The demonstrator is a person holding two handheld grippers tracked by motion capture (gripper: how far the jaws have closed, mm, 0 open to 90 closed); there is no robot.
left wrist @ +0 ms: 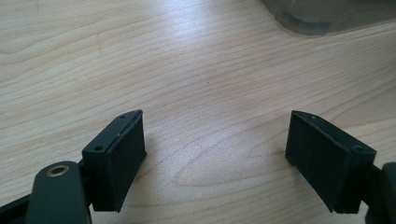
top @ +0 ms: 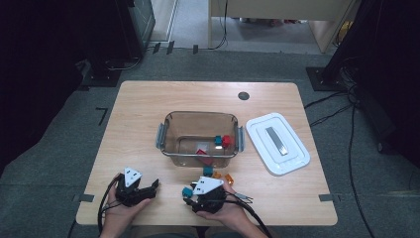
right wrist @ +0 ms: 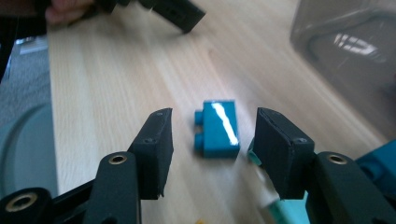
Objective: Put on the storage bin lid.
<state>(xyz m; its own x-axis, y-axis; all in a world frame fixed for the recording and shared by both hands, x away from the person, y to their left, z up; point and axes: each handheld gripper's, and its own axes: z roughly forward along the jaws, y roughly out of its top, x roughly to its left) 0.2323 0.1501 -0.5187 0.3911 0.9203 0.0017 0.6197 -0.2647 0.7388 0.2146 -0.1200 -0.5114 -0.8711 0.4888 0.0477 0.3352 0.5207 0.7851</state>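
Note:
A teal brick (right wrist: 218,133) lies flat on the wooden table (top: 148,104), between the jaws of my right gripper (right wrist: 214,122). Those jaws stand apart on either side of it, with a gap showing at each pad. In the high view this brick (top: 186,191) sits at the tip of the right gripper (top: 188,198), near the table's front edge. My left gripper (left wrist: 215,154) is open over bare wood with nothing between its fingers. From above, the left gripper (top: 151,191) is to the left of the right one.
A clear plastic bin (top: 168,124) with side handles stands mid-table and holds red and teal bricks. Its white lid (top: 277,143) lies to the right. Another teal brick (top: 208,171) and two orange bricks (top: 223,177) lie in front of the bin.

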